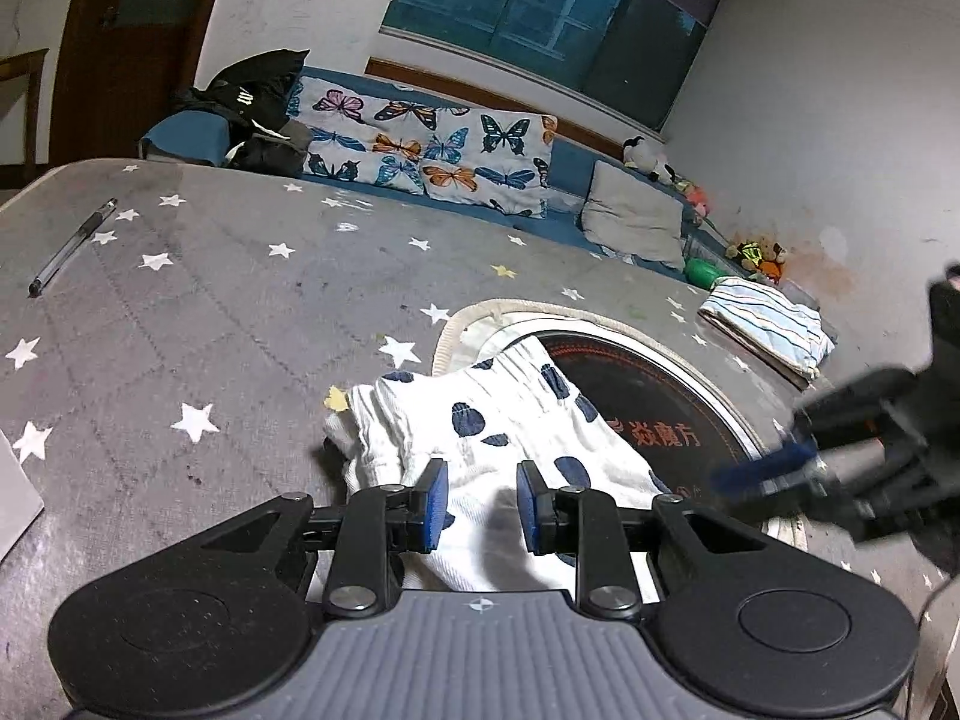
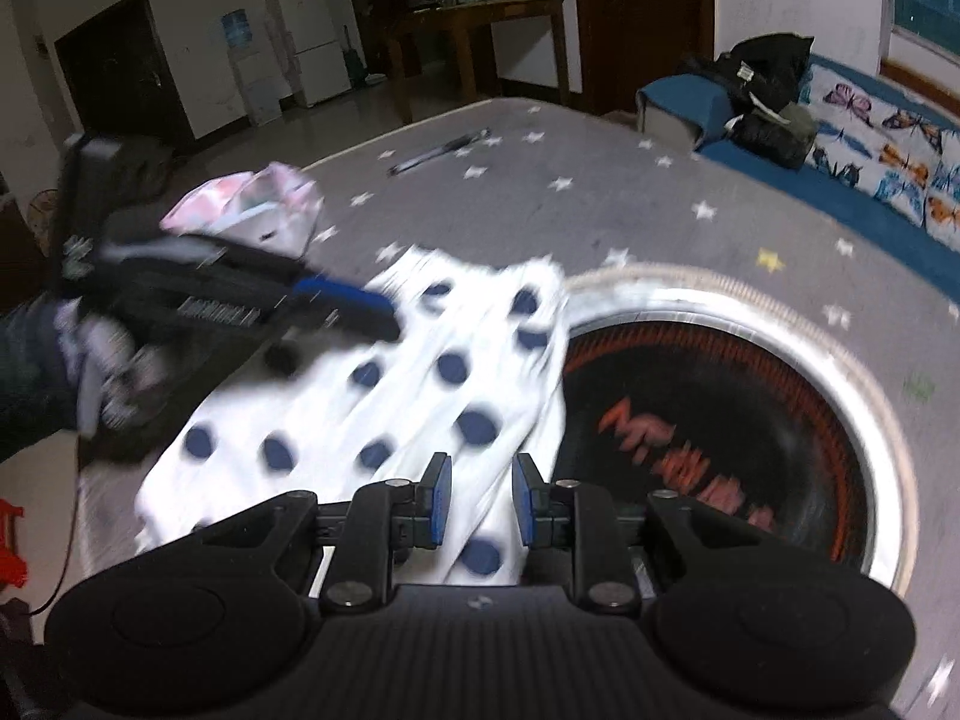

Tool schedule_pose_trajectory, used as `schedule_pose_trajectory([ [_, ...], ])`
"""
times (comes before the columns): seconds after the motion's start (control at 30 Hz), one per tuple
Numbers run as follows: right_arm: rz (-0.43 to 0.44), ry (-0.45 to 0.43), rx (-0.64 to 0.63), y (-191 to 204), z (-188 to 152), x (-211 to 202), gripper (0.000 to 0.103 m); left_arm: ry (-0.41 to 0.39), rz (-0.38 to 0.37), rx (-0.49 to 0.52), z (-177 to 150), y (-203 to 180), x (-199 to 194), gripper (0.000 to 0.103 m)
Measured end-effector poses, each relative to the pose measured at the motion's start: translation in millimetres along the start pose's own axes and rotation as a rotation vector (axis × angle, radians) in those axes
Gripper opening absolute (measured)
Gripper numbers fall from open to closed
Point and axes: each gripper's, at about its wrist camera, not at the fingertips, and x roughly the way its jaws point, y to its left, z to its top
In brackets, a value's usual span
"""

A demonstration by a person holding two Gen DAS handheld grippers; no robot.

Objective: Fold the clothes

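Clearly both claws hover over one spotted garment (image 1: 480, 420), white with navy dots, which lies bunched on the grey starred surface (image 1: 210, 300), its far edge draped over the rim of the round inset cooktop (image 1: 648, 396). The left claw (image 1: 481, 501) is spread, its blue pads either side of a white fold, with no cloth pinched between them as far as I can tell. The right claw (image 2: 480, 501) is spread too, above the garment's near edge; the blur in its view suggests quick motion. Each claw sits at a different end of the cloth, probably so that two edges can be gripped together and the piece drawn flat before a fold.

A striped, already folded piece (image 1: 768, 324) lies well apart by the far edge, likely parked out of the working space. A pink garment (image 2: 252, 210) waits beyond the left claw, and a pen (image 1: 72, 246) lies far off.
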Motion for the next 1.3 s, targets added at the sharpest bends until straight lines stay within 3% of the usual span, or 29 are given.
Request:
schedule_pose_trajectory([
  [0.37,0.036,-0.005,0.124,-4.1,-29.4,9.7,0.021,-0.007,0.026,0.000,-1.5,-3.3,0.6,0.028],
  [0.43,0.047,-0.015,0.139,-5.1,-31.9,8.6,0.007,-0.007,0.027,0.002,-1.8,-3.4,1.2,0.028],
  [0.53,0.020,-0.044,0.119,-0.5,-32.1,2.0,0.002,-0.007,0.029,0.002,-2.6,-3.6,1.7,0.028],
  [0.9,-0.089,-0.041,0.099,-2.8,-30.6,-1.9,0.004,-0.011,0.028,0.003,-4.3,-4.2,0.8,0.028],
  [1.1,-0.069,-0.114,0.061,5.3,-6.1,-3.7,0.008,-0.053,0.012,0.025,-0.8,-18.7,-13.9,0.029],
  [1.3,-0.028,-0.069,0.030,10.9,2.4,27.6,0.008,-0.017,-0.057,0.104,-13.6,-45.9,-22.8,0.029],
])
